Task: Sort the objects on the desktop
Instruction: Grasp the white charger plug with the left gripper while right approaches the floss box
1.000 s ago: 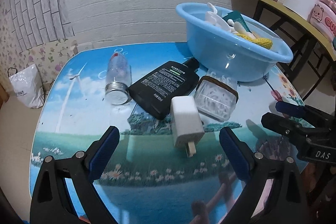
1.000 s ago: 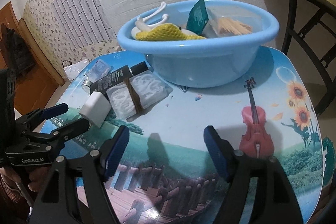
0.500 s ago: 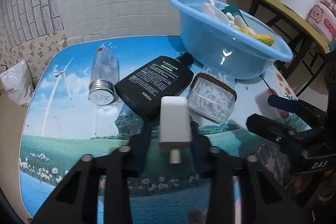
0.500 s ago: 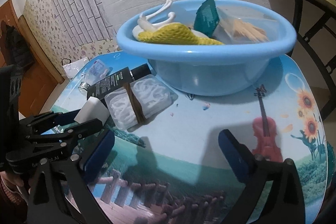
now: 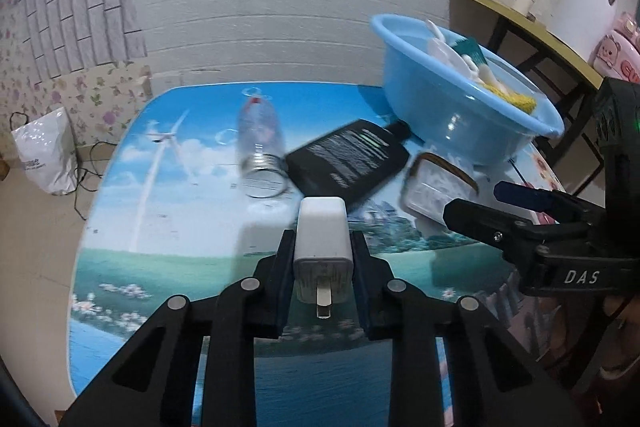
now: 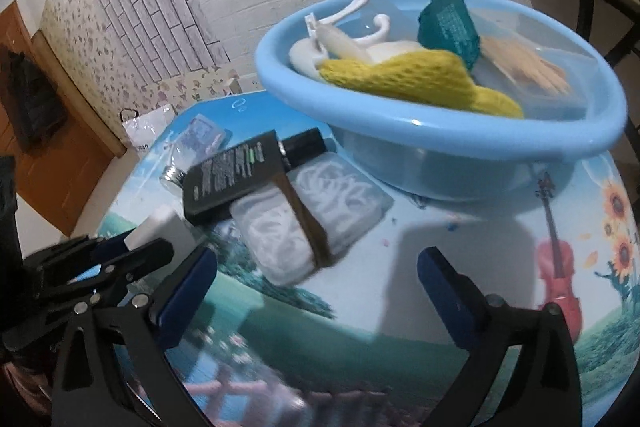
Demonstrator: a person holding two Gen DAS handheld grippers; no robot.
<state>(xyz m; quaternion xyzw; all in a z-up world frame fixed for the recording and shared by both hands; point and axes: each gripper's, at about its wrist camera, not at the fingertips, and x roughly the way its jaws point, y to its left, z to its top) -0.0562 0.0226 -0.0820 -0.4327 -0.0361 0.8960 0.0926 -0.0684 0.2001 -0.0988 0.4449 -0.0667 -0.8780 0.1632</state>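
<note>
My left gripper (image 5: 322, 267) is shut on a white charger plug (image 5: 323, 247) and holds it above the table; it also shows in the right wrist view (image 6: 158, 233). On the table lie a black bottle (image 5: 350, 163), a clear glass jar (image 5: 260, 151) on its side and a clear packet with a brown band (image 6: 308, 217). A blue basin (image 6: 440, 123) behind them holds a yellow cloth (image 6: 416, 83), a teal packet and white items. My right gripper (image 6: 316, 295) is open and empty, just in front of the clear packet.
The table (image 5: 168, 227) has a printed landscape top. A white bag (image 5: 44, 151) sits on the floor at the left. A wooden shelf (image 5: 532, 27) with cups stands at the right. A brick-pattern wall is behind the table.
My left gripper closed on the white charger plug and lifted it off the table. My right gripper moved closer to the clear packet and basin, still open.
</note>
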